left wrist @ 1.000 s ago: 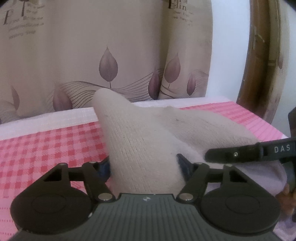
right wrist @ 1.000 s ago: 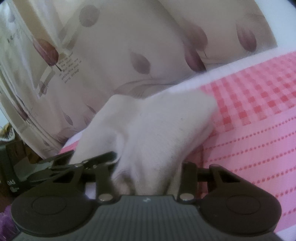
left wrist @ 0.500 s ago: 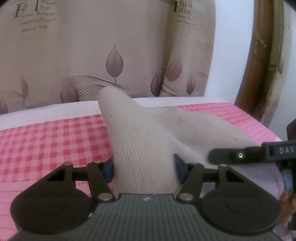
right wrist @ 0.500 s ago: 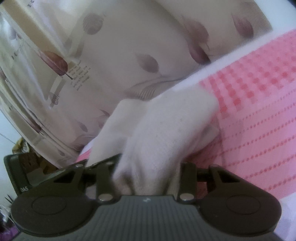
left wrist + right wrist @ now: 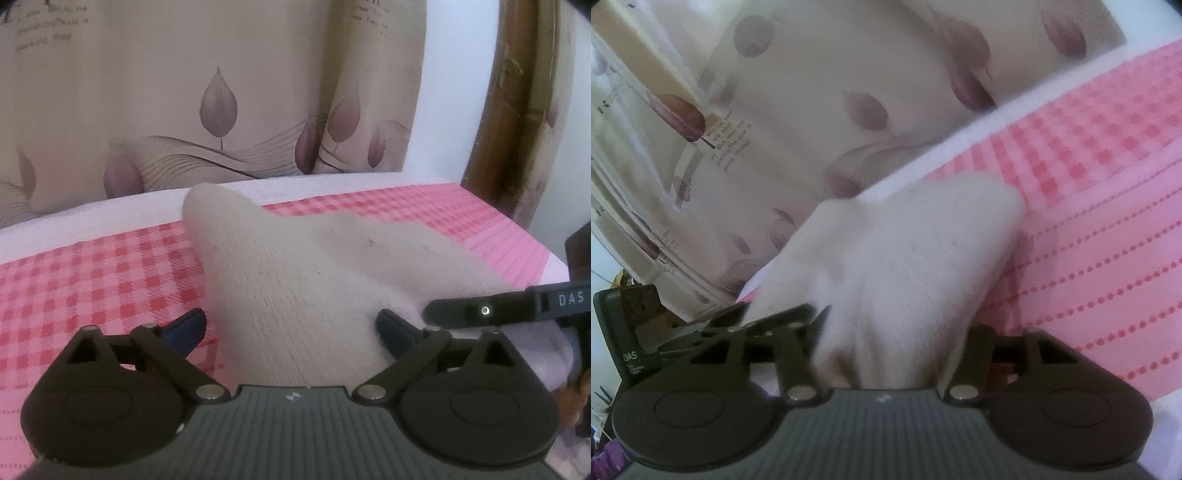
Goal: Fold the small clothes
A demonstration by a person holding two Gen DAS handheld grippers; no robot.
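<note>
Left wrist: pink checked bedspread (image 5: 92, 273), leaf-print curtain (image 5: 184, 110)

Right gripper (image 5: 892, 332) fingertips buried under blurred cream knit garment (image 5: 905, 258), contact untellable.

Knit garment (image 5: 306, 280): cream-white, fine ribbed weave, a few dark specks.
Bed cover (image 5: 92, 273): pink; one part checked in red and pink squares, another part (image 5: 1108, 266) plain pink crossed by rows of red dots; pale white band along the far edge.
Curtain (image 5: 221, 92): beige, printed with mauve leaves, thin dark wavy lines and dark lettering.
Left gripper (image 5: 291, 328): black body, blue-black finger pads.
Right gripper (image 5: 894, 332): black.
Wooden frame (image 5: 517, 110): brown.
</note>
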